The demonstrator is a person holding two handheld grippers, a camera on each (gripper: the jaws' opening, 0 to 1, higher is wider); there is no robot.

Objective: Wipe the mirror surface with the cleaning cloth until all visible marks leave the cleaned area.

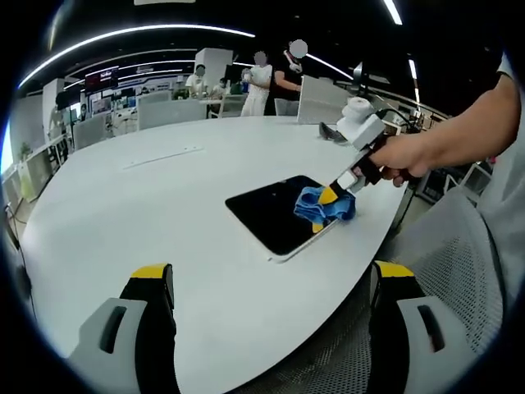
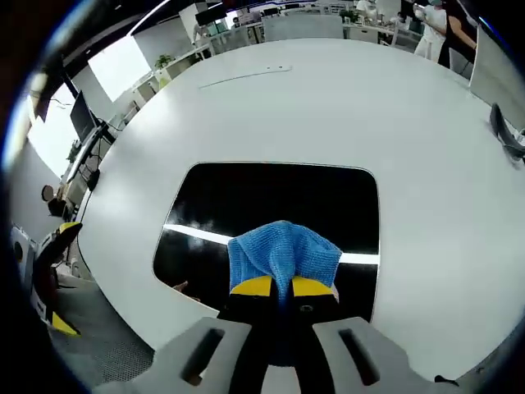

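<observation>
The right gripper (image 2: 281,286) pinches the blue cloth (image 2: 283,250) on the mirror (image 2: 271,201), near its table-edge side; the left gripper (image 1: 271,283) hangs wide, apart. Pushing outward could slide the mirror off the table (image 2: 328,98)

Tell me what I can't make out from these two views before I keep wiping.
- Mirror under the blue cloth, right gripper view: covered, so any marks there are hidden.
- Mirror's near edge, same view: blocked by the right gripper.
- Remaining marks, left gripper view: mirror too small and dark.
- Left gripper: jaw bases cut off by the bottom edge.
</observation>
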